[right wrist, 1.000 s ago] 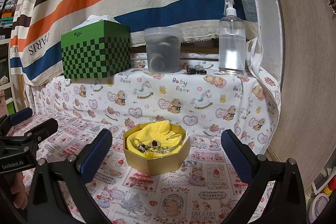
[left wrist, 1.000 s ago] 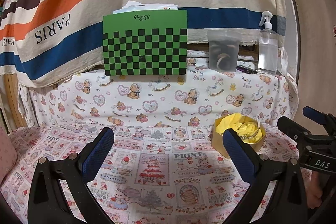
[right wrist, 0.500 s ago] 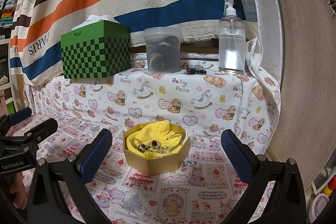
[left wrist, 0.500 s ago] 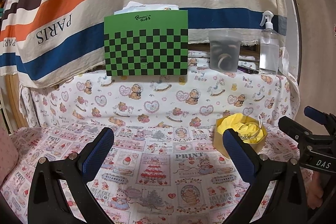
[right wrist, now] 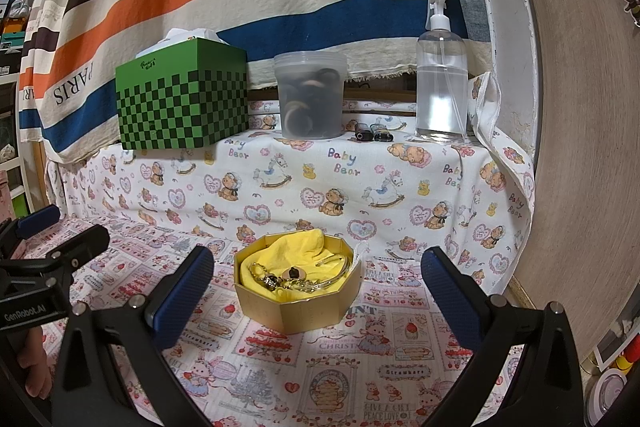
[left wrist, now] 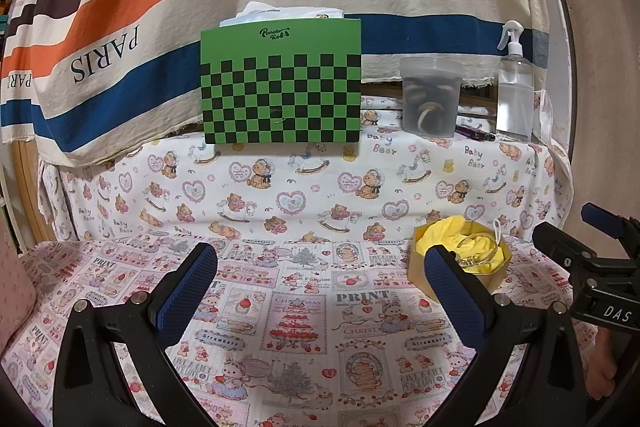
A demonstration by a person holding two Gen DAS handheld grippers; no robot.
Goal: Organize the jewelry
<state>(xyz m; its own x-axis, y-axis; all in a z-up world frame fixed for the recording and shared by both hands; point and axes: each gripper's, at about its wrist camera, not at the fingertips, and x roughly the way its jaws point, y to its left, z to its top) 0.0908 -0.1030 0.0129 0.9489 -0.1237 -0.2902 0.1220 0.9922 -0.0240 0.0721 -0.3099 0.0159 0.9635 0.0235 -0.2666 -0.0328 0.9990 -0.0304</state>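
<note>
Gold chains and a thin bangle [right wrist: 332, 267] tangle on yellow cloth in the box [right wrist: 298, 309] near the bed's back edge, light, slippery, snag-prone—pinch the bangle's rim; both tools [left wrist: 320, 279] [right wrist: 318, 283] gape empty.

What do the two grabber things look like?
Both are black plastic frames with silver screws, each ending in two fingers covered with bumpy blue pads. The left gripper and the right gripper look like twins. From the side, white lettering shows: "DAS" on the right one, "GenRobot.AI" on the left one. No cables or sleeves show.
</note>
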